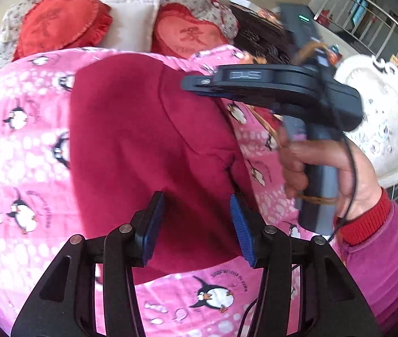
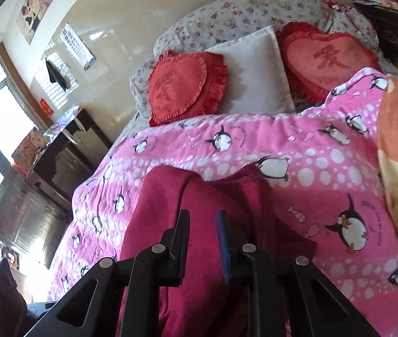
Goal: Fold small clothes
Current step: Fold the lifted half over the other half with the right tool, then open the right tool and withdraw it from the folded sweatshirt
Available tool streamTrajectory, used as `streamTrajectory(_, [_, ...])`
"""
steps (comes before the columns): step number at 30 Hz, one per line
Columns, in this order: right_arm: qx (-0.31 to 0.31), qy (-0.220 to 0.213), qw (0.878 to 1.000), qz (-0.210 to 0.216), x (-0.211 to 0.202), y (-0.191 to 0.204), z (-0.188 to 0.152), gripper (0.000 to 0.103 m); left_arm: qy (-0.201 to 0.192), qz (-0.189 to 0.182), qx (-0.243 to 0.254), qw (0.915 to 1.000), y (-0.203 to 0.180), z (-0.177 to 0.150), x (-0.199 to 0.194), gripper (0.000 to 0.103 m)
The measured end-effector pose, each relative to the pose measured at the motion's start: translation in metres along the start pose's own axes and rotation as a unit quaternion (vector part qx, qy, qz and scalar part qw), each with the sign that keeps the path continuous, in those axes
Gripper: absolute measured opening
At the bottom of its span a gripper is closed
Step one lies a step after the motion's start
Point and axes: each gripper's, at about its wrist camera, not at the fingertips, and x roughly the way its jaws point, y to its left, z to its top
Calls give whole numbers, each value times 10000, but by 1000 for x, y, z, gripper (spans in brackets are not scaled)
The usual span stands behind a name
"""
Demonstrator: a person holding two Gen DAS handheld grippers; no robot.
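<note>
A dark red fleece garment (image 1: 143, 140) lies spread on a pink penguin-print bedspread (image 1: 16, 154). My left gripper (image 1: 196, 219) is open just above the garment's near edge, with nothing between its blue pads. The right gripper's black body (image 1: 297, 84) and the hand holding it show at the right of the left wrist view, over the garment's right side. In the right wrist view the right gripper (image 2: 203, 224) is partly open above the garment (image 2: 199, 196), whose folds are bunched up under it. I see no cloth pinched between its fingers.
Two red heart-shaped cushions (image 2: 185, 87) and a white pillow (image 2: 255, 75) lie at the head of the bed. An orange blanket (image 2: 395, 140) lies on the right. A dark cabinet (image 2: 67, 151) stands left of the bed, a white chair (image 1: 381, 118) and a metal railing on the right.
</note>
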Motion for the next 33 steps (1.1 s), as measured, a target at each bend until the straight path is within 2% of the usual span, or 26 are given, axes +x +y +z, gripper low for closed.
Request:
streamTrajectory(2, [-54, 186, 9988, -446, 17, -8, -8, 17, 258, -41, 55, 9996, -5, -6, 18, 48])
streamTrajectory(3, [40, 252, 9984, -501, 23, -16, -12, 17, 326, -43, 91, 9994, -8, -10, 25, 48])
streamTrajectory(6, [477, 80, 9987, -154, 17, -33, -18, 17, 215, 33, 346, 9992, -10, -17, 29, 48])
streamTrajectory(8, [529, 1, 9986, -49, 5, -34, -17, 17, 256, 29, 373, 9990, -10, -18, 27, 48])
streamTrajectory(12, [370, -156, 9991, -98, -16, -25, -18, 22, 150, 49, 295, 9994, -6, -17, 5, 48])
streamTrajectory(16, [212, 82, 9995, -233, -6, -19, -21, 39, -159, 387, 484, 9980, 0, -26, -24, 48])
streamTrajectory(18, [285, 174, 9991, -278, 1, -21, -25, 39, -259, 514, 501, 9971, 3, -34, -39, 48])
streamTrajectory(19, [296, 34, 9993, -209, 0, -18, -27, 39, -287, 568, 479, 9968, 7, -36, -42, 48])
streamTrajectory(21, [223, -15, 9994, -265, -1, -15, -28, 31, -304, 691, 382, 9964, 18, -37, -47, 48])
streamTrajectory(23, [-65, -113, 9989, -454, -3, -5, -27, 12, -256, 763, 252, 9964, 28, -38, -50, 48])
streamTrajectory(24, [-252, -198, 9977, -593, -7, 2, -25, 9, -229, 776, 176, 9966, 31, -36, -48, 48])
streamTrajectory(28, [-699, -496, 9916, -969, -26, 13, -17, 8, -209, 693, -20, 9974, 39, -45, -47, 48])
streamTrajectory(30, [-736, -363, 9881, -1300, -18, 4, -18, 8, -178, 705, 14, 9974, 38, -44, -38, 48])
streamTrajectory(31, [-709, -119, 9851, -1564, 2, -9, -25, 8, -125, 747, 23, 9971, 38, -44, -35, 48])
streamTrajectory(33, [-557, -154, 9861, -1557, 6, -20, -31, 8, -59, 753, 39, 9971, 36, -44, -29, 48])
